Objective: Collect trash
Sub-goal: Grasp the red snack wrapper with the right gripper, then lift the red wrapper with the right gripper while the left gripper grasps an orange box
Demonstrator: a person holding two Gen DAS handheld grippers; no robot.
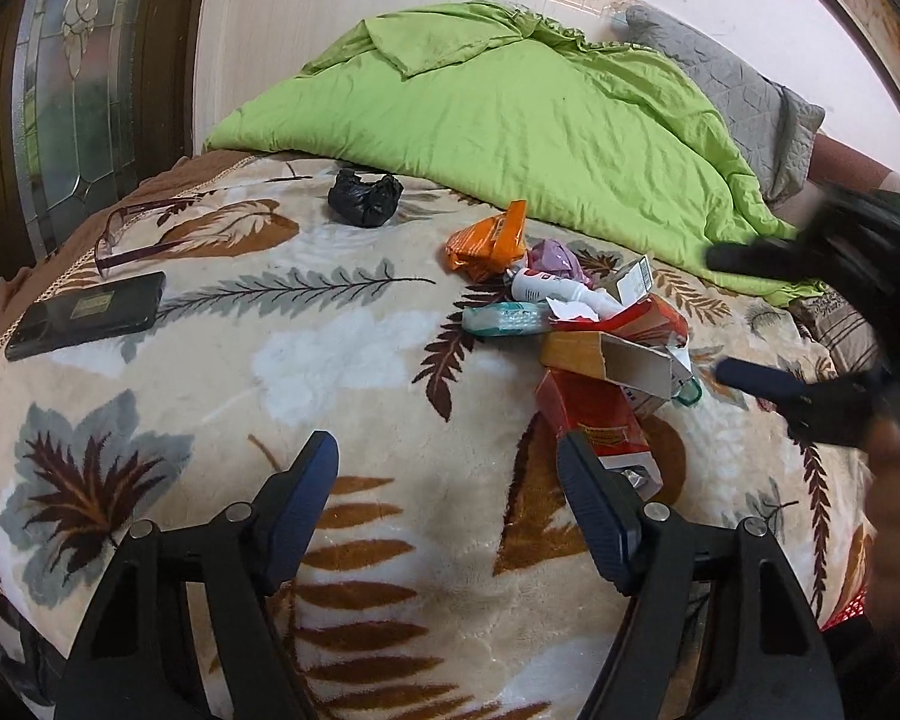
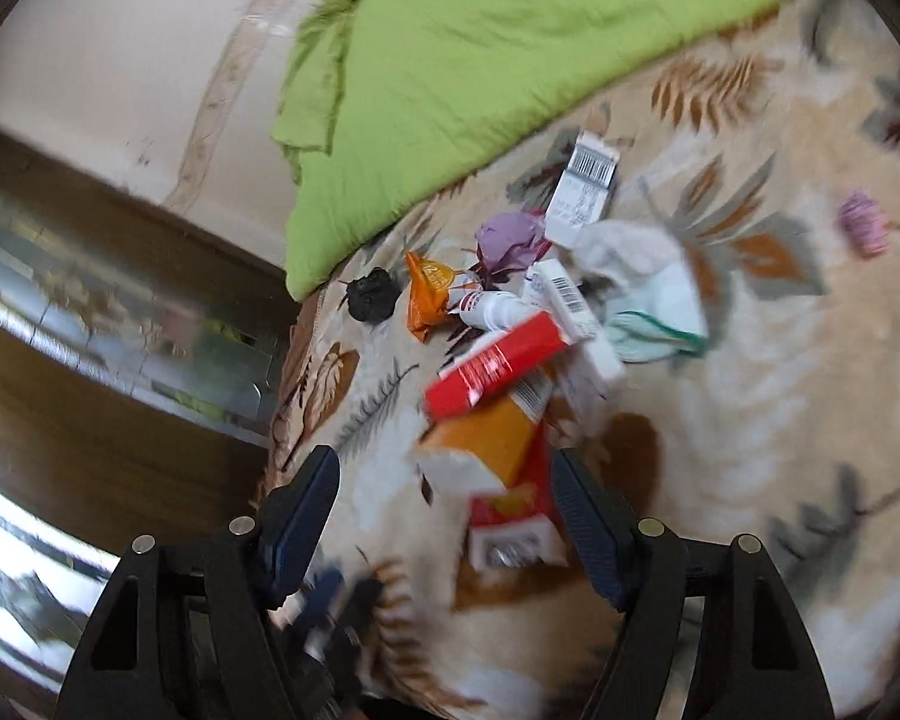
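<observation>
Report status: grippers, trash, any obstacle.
Both hand-held grippers, left and right, open, empty. Trash pile on blanket, untouched. Phone and glasses lie apart, no obstacle.

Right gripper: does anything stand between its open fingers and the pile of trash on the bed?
Nothing visible does. The right gripper is open and empty, and the red carton at the near edge of the trash pile already lies in front of its fingers on the leaf-print blanket.
</observation>
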